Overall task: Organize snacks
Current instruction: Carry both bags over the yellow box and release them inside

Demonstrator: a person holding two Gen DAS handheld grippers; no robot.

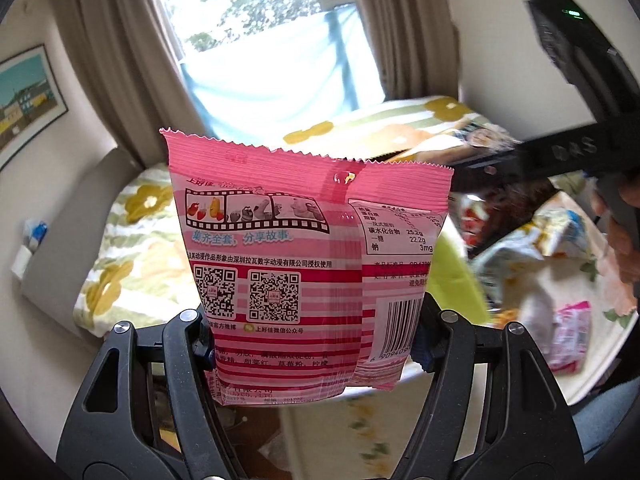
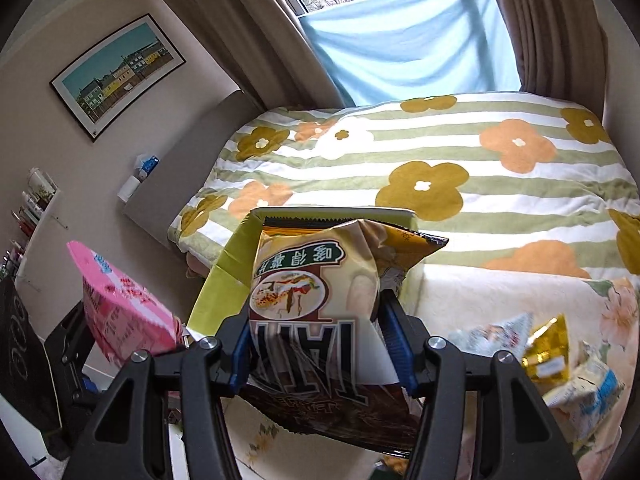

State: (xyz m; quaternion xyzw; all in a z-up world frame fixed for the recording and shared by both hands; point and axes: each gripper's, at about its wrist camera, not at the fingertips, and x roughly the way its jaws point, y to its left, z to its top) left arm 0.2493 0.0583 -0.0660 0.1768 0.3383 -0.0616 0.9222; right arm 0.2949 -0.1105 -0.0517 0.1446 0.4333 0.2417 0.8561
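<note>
Left hand-held gripper clamps pink packet; right hand-held gripper clamps chip bag (green box behind).

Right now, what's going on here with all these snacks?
A person is sorting snacks with a two-finger tool in each hand. The left tool is clamped on a pink packet, held up in the air. The right tool is clamped on a beige bag, just in front of a green box. More snack packets lie loose to the right, beside the bed.
</note>
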